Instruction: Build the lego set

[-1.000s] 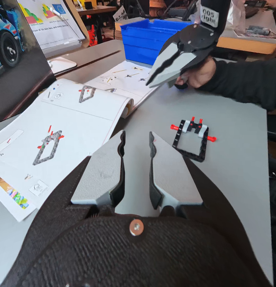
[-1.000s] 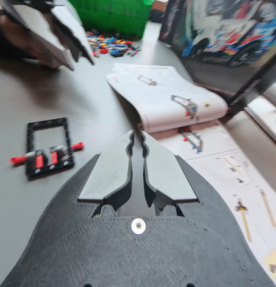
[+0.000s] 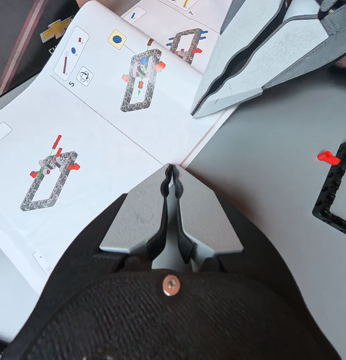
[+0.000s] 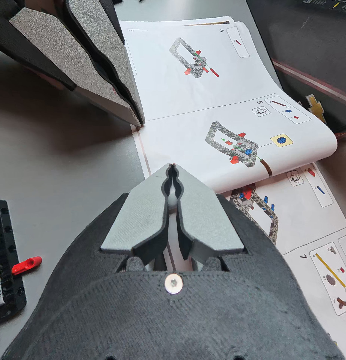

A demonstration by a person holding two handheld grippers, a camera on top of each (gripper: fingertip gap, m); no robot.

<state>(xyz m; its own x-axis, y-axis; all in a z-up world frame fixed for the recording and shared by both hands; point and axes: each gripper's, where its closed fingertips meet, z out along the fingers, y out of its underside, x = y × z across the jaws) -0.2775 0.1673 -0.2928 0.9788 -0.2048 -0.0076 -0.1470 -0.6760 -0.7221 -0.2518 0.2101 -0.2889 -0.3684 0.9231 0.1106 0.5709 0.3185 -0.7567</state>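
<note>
Both grippers, left [image 3: 171, 167] and right [image 4: 172, 165], are pinched together on the booklet's [image 3: 102, 124] near page edge, while the black frame [image 4: 6, 259] lies on the table [image 4: 74, 159], well left of the right gripper and nearer it, long axis running away.

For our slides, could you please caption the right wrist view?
Both shut grippers pinch the instruction booklet's page edge.
</note>
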